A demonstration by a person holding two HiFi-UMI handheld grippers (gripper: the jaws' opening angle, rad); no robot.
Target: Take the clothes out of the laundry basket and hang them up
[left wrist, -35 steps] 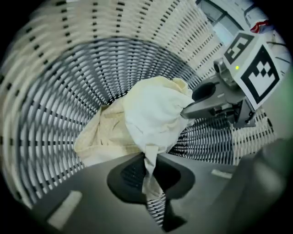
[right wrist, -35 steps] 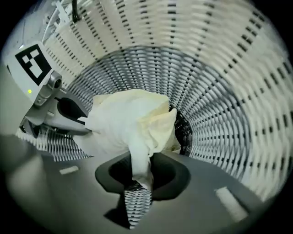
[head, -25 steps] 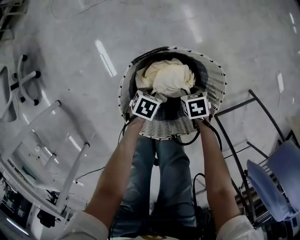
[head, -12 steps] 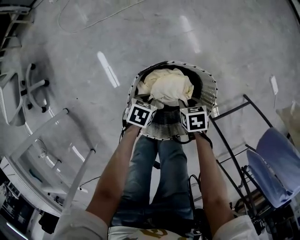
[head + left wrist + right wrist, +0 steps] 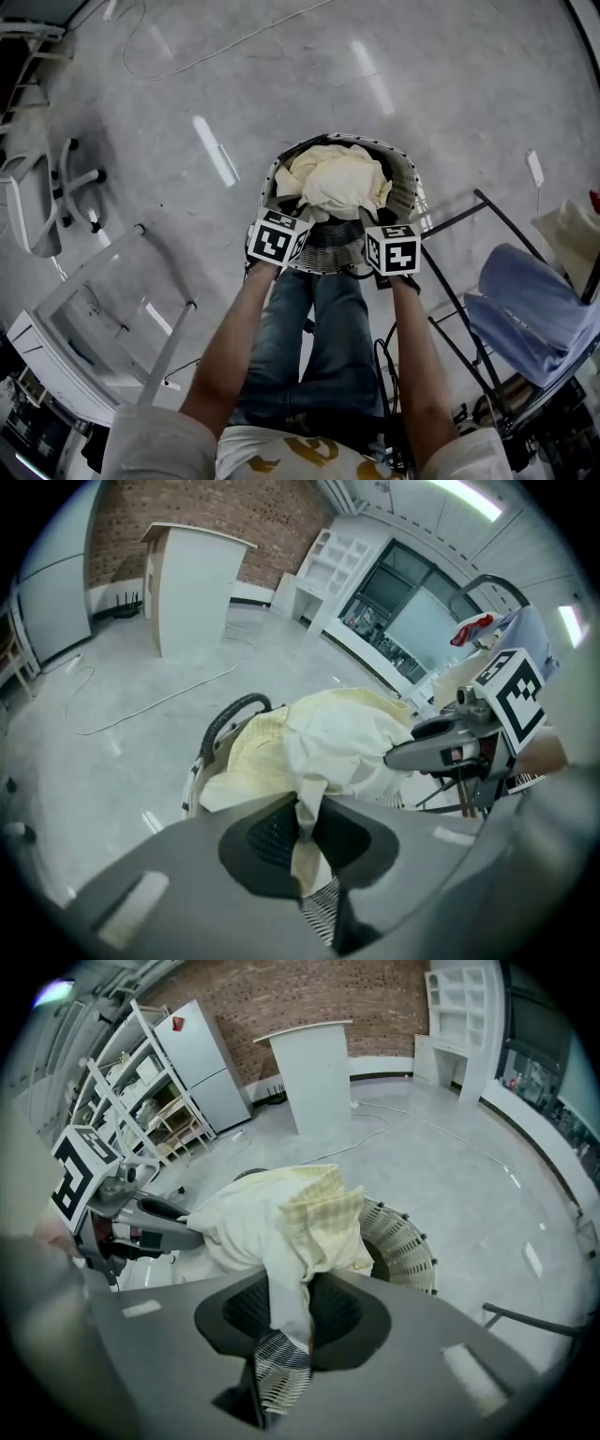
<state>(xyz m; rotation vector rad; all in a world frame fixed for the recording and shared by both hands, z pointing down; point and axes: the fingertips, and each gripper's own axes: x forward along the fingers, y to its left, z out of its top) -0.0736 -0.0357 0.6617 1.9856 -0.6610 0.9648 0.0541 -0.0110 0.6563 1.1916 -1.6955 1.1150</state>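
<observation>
A person stands over a round laundry basket (image 5: 412,192) on the grey floor (image 5: 281,84). A soft, pale yellow cloth (image 5: 337,178) is bunched up at the open top of the basket.

The left gripper (image 5: 298,212) is at the near left side of the cloth. Its fingers are clenched on a fold of the cloth (image 5: 305,822), which hangs down between them. The right gripper (image 5: 375,219) is at the near right side. Its fingers also pinch a fold of the same cloth (image 5: 286,1307). The two grippers are near each other, with the cloth between them.

On the right, a blue cloth (image 5: 530,319) lies over a black rack (image 5: 459,281).
</observation>
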